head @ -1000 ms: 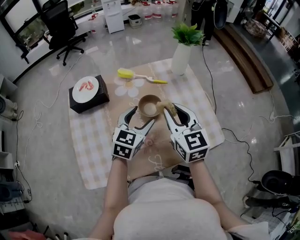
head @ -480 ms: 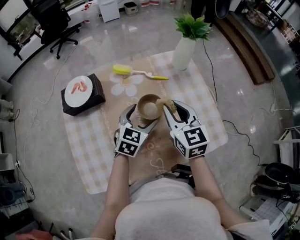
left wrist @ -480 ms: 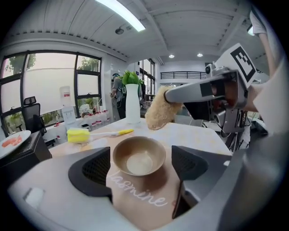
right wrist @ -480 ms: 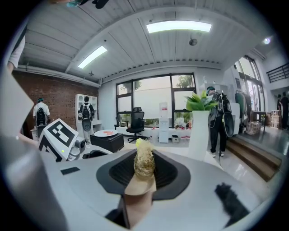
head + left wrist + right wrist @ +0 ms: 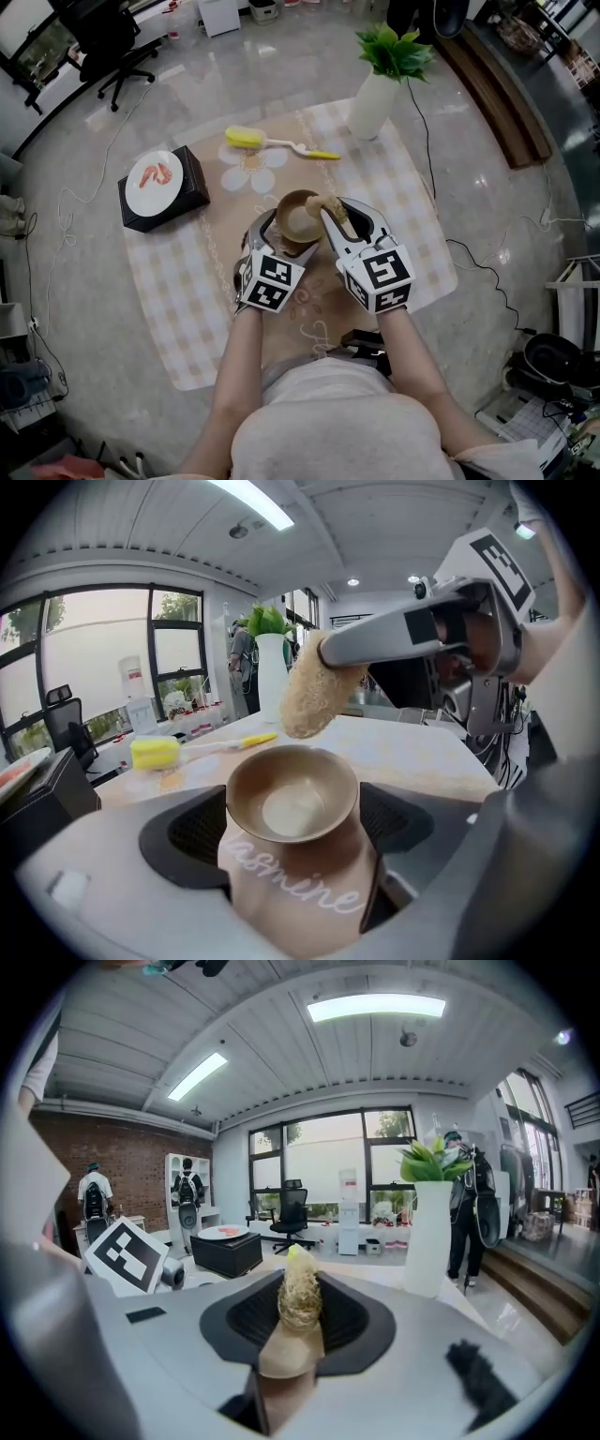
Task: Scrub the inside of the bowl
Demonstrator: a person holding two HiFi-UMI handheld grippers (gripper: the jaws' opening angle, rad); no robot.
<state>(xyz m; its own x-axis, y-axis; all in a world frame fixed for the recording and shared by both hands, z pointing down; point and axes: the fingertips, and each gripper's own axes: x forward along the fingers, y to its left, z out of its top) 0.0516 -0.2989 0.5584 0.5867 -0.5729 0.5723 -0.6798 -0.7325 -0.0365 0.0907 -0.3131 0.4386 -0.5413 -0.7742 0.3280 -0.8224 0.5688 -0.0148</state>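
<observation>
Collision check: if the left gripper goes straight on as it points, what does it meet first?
Likely the bowl, right ahead between the left gripper's jaws, which have just been opening; depth unclear.

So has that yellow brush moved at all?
No. The yellow brush lies beside the flower print on the cloth, handle toward the white vase, as before.

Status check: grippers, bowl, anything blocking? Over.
Left gripper open, jaws just opened wider, bowl between them. Right gripper shut on loofah, over bowl's far rim. Yellow brush beyond, not blocking.
</observation>
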